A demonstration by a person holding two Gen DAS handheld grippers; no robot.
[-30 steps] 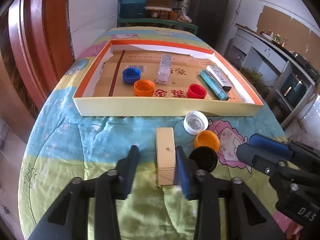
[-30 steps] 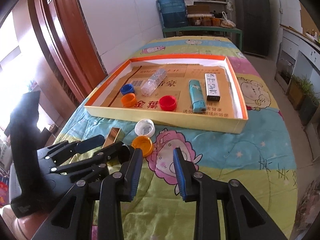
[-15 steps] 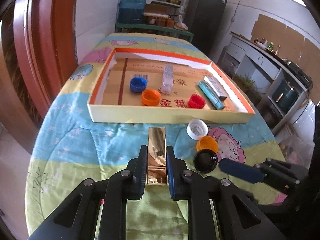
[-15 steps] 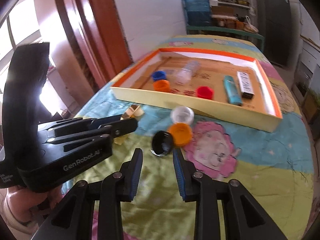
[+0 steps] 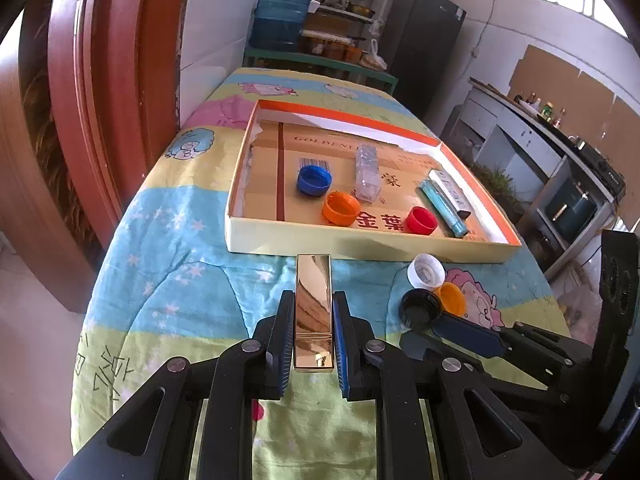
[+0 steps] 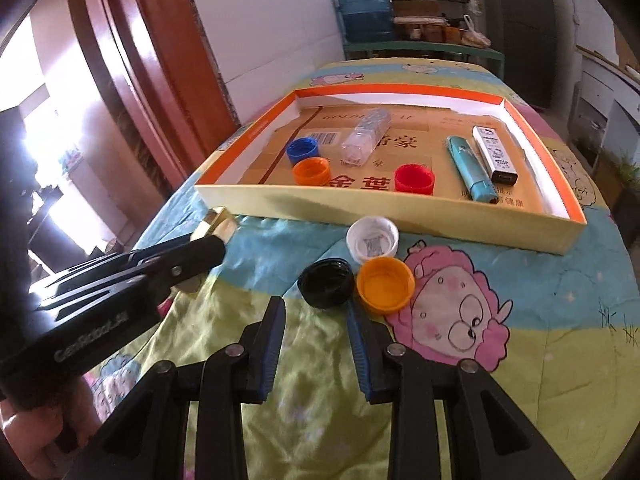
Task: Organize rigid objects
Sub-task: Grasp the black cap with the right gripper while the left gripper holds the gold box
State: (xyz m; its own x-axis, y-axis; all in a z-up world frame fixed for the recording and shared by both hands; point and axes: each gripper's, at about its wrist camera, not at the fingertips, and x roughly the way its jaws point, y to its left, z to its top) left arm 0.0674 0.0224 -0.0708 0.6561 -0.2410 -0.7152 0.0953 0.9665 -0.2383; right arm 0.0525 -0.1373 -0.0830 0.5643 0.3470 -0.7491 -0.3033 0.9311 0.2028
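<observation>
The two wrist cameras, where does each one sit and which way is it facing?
Left wrist: sits on the left gripper, angled down over the table toward the tray; its fingers clamp a gold bar; the right gripper enters at lower right.
Right wrist: sits on the right gripper, angled down at a black cap; open fingers; the left gripper enters at left.
Shared: tray, caps, gold bar.

Low in the frame, the left gripper (image 5: 313,320) clamps a shiny gold bar (image 5: 313,304); above it sits a shallow cardboard tray (image 5: 360,242), with white (image 5: 426,271), black (image 5: 420,307) and orange (image 5: 453,298) caps at right
</observation>
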